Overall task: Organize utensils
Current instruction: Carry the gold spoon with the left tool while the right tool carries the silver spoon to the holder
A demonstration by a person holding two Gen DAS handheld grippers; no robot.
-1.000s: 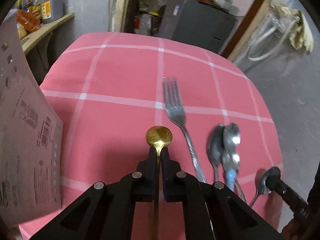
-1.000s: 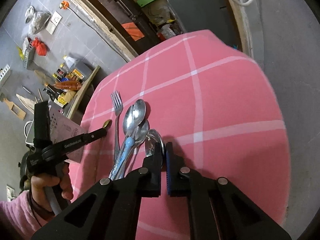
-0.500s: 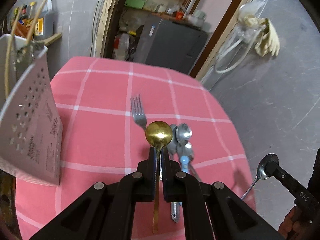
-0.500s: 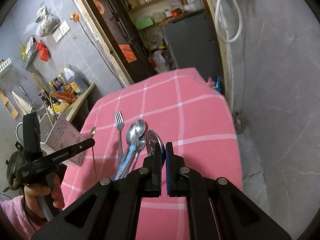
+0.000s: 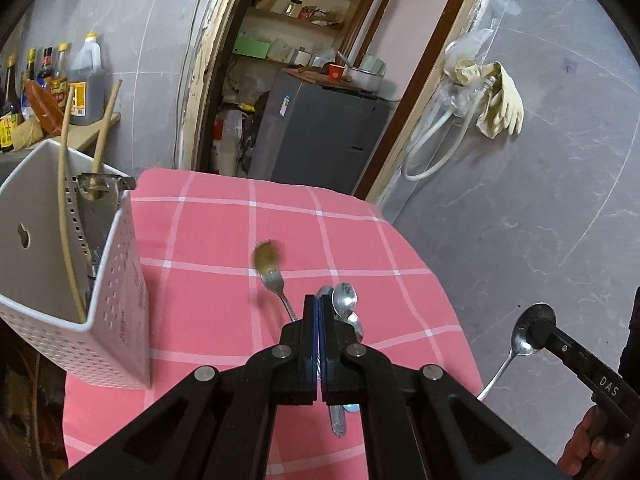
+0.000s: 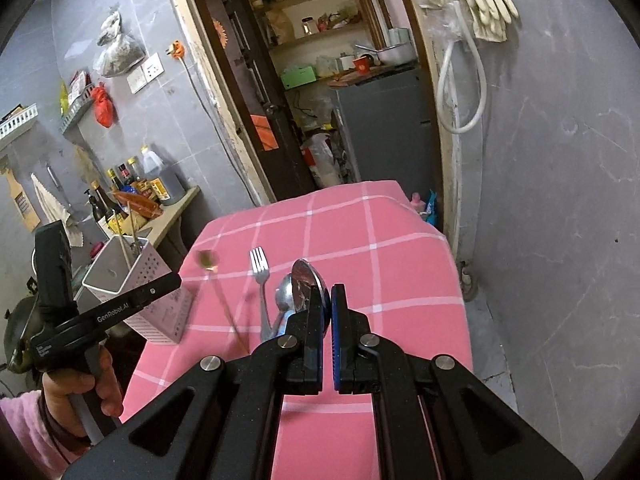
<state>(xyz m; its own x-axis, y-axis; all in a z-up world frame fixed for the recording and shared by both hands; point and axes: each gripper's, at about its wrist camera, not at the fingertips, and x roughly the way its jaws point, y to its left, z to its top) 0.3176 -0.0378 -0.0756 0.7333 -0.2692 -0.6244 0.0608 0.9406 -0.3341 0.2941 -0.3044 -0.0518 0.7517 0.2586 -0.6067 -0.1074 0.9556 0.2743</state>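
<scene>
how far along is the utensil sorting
Done: chopsticks stand in the white holder. In hand: the right tool grips a silver spoon; the left tool is shut and empty, the gold spoon blurred outside it. Left: fork and spoon pile on the cloth.

Pink tablecloth (image 5: 208,280) w/ thin white grid lines. White utensil holder (image 5: 120,280), small perforated dots on its sides. Gold spoon (image 6: 208,259), blurred. Silver fork (image 6: 259,268) & silver spoons (image 5: 345,298), 1 w/ a light-blue handle. Both grippers black w/ blue pads. Grey tiled walls, pale yellow rubber gloves (image 5: 500,100), pink sleeve (image 6: 24,432).
</scene>
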